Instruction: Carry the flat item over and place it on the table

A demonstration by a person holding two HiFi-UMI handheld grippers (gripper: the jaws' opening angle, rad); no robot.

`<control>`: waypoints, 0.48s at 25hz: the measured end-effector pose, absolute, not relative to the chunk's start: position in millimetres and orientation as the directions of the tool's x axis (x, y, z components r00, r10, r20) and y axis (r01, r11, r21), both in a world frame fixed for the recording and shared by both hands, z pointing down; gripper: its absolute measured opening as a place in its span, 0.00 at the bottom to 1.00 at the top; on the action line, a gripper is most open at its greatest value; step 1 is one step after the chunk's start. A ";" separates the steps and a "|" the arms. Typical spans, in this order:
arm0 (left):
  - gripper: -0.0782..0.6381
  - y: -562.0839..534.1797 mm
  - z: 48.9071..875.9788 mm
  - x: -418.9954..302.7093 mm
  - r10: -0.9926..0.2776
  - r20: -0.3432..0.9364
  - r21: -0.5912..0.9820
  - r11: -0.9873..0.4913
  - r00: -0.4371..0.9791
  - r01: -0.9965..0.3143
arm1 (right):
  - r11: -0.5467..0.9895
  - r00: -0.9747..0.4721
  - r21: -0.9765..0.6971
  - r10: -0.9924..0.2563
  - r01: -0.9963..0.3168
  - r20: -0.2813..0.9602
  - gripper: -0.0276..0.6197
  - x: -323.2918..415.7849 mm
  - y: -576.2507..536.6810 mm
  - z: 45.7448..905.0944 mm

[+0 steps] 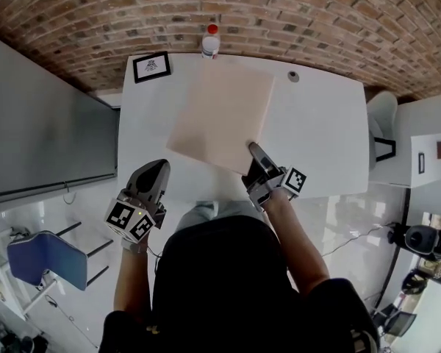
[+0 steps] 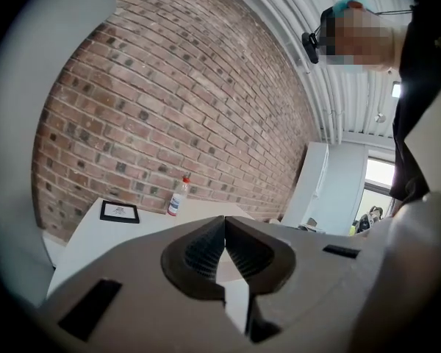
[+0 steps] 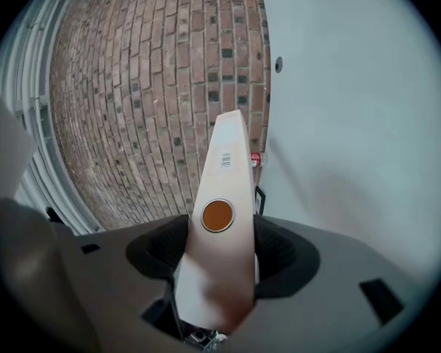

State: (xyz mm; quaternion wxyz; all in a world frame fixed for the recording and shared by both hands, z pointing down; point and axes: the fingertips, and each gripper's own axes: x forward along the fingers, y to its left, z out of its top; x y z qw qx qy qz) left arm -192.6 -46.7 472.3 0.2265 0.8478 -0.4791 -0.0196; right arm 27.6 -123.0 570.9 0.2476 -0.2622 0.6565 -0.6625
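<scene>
Overhead, the flat item (image 1: 220,112), a pale beige sheet-like pack, lay spread over the middle of the white table (image 1: 323,138). The right gripper (image 1: 256,153) was clamped on its near right corner. Whether the item rested on the tabletop or hung just above it could not be told. In the right gripper view, one round orange sticker (image 3: 217,215) and one small barcode label (image 3: 226,159) showed on its face between the jaws.

The left gripper (image 1: 156,169) sat apart from the item at the table's near left edge. Its jaws were pressed together with nothing between them.

Three other things stood on the table, all along the far side. One bottle (image 1: 211,41) with a red cap stood just beyond the item's far edge. One black-framed card (image 1: 151,66) lay at the far left corner. One small grey round object (image 1: 293,76) sat to the right of the item's far corner.

Bare tabletop was open to the right of the item and in a narrower strip to its left. A grey panel (image 1: 37,123) flanked the table's left side. One blue chair (image 1: 48,259) stood well back at the near left, and a brick wall (image 1: 294,20) ran behind the far edge.
</scene>
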 end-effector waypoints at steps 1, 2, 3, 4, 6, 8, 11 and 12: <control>0.12 -46.4 474.4 -195.3 -0.827 0.192 0.406 -0.424 0.529 -0.810 | -0.023 -0.752 -0.999 -0.658 -0.025 0.034 0.48 23.4 -126.6 575.4; 0.12 -46.0 476.5 -197.5 -0.831 0.198 0.412 -0.410 0.519 -0.814 | -0.030 -0.764 -0.999 -0.644 -0.034 0.046 0.48 19.3 -130.3 579.3; 0.12 -45.9 478.5 -199.3 -0.836 0.204 0.420 -0.396 0.510 -0.817 | -0.034 -0.776 -0.998 -0.628 -0.044 0.055 0.48 15.1 -134.1 583.0; 0.12 -45.7 480.3 -201.0 -0.841 0.209 0.429 -0.381 0.500 -0.819 | -0.036 -0.788 -0.998 -0.612 -0.054 0.064 0.48 11.1 -137.8 586.8; 0.12 -45.1 483.1 -205.0 -0.855 0.213 0.453 -0.343 0.473 -0.823 | -0.044 -0.812 -0.996 -0.578 -0.072 0.084 0.49 3.6 -144.2 595.7; 0.12 -44.9 486.9 -209.0 -0.869 0.219 0.470 -0.304 0.443 -0.829 | -0.055 -0.830 -0.995 -0.548 -0.087 0.103 0.48 -3.3 -150.4 604.6; 0.12 -43.9 494.2 -212.7 -0.880 0.246 0.467 -0.260 0.406 -0.845 | -0.066 -0.852 -0.992 -0.508 -0.107 0.125 0.49 -13.3 -159.2 615.9; 0.12 -43.0 495.8 -213.4 -0.884 0.253 0.467 -0.245 0.394 -0.850 | -0.069 -0.859 -0.991 -0.495 -0.112 0.131 0.49 -15.8 -161.5 619.1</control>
